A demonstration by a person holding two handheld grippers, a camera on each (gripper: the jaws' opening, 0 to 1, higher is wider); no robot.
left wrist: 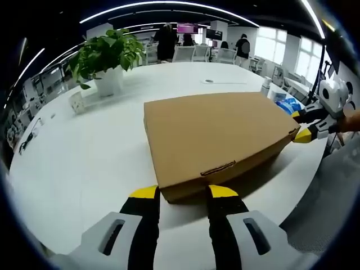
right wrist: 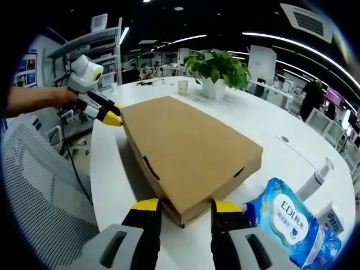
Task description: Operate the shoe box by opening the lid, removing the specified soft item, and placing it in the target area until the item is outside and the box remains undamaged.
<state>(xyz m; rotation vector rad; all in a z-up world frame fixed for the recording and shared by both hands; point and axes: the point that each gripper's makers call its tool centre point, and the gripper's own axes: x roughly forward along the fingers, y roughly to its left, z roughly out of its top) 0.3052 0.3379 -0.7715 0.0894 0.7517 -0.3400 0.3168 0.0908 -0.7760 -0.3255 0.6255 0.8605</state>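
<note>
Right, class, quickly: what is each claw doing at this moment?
Left claw: open, its tips at the edge of the closed cardboard box, holding nothing.
Right claw: open at a box corner, holding nothing.

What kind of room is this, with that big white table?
Most likely an open-plan office: a large white table with a potted plant, rows of desks and chairs behind it, and a mesh office chair nearby.
</note>
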